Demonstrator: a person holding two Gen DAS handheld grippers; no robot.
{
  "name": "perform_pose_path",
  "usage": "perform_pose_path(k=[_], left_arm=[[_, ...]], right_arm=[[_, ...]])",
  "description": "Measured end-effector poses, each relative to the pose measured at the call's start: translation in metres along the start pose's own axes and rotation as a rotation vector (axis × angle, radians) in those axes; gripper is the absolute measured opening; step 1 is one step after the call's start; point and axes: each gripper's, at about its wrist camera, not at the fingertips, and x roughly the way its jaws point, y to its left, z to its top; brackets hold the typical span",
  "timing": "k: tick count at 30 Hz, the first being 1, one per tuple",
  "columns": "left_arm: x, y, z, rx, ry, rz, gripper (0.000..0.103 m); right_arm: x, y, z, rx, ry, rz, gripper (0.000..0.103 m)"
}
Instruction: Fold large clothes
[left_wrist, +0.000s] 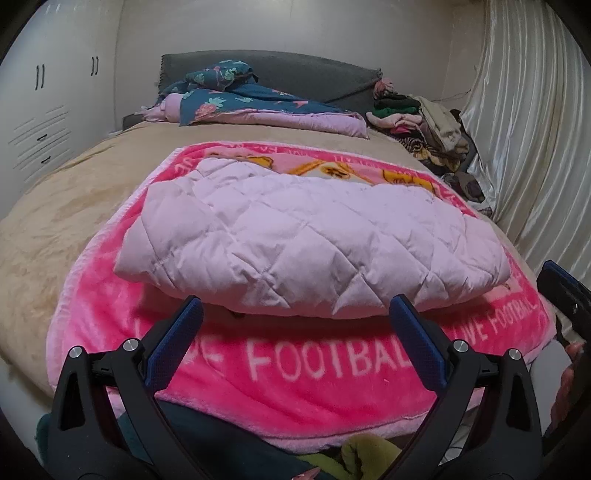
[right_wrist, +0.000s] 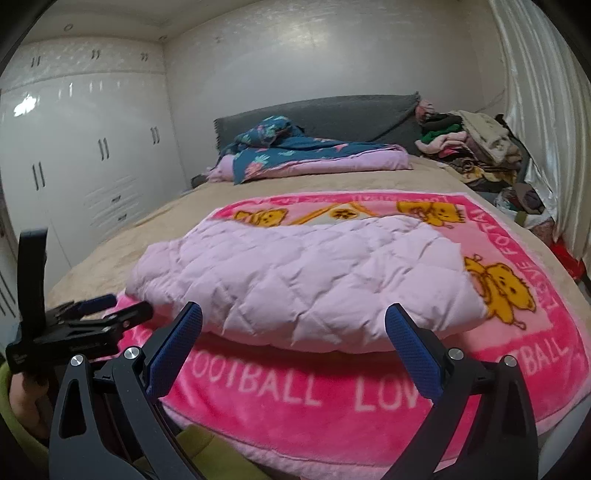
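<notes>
A pale pink quilted jacket (left_wrist: 306, 240) lies folded into a thick pad on a bright pink "FOOTBALL" blanket (left_wrist: 303, 373) spread on the bed. My left gripper (left_wrist: 295, 312) is open just short of the jacket's near edge, with nothing between its blue fingers. In the right wrist view the same jacket (right_wrist: 303, 273) fills the middle of the blanket (right_wrist: 332, 395). My right gripper (right_wrist: 293, 315) is also open in front of the jacket's near edge and holds nothing. The left gripper (right_wrist: 110, 308) shows from the side at the left, by the jacket's corner.
The bed has a beige cover (left_wrist: 55, 206). A teal patterned quilt (left_wrist: 255, 99) lies at the grey headboard (right_wrist: 332, 114). A pile of clothes (left_wrist: 424, 122) sits at the far right by a white curtain (left_wrist: 535, 129). White wardrobes (right_wrist: 74, 155) stand to the left.
</notes>
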Motion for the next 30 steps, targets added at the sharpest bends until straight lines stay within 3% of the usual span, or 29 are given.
perform_pose_path(k=[10, 30], left_arm=[[0.008, -0.002, -0.006, 0.013, 0.020, 0.019, 0.094], [0.006, 0.002, -0.005, 0.001, 0.016, 0.034, 0.094]], right_arm=[[0.022, 0.006, -0.011, -0.003, 0.060, -0.001, 0.099], [0.021, 0.005, -0.014, 0.005, 0.071, -0.004, 0.099]])
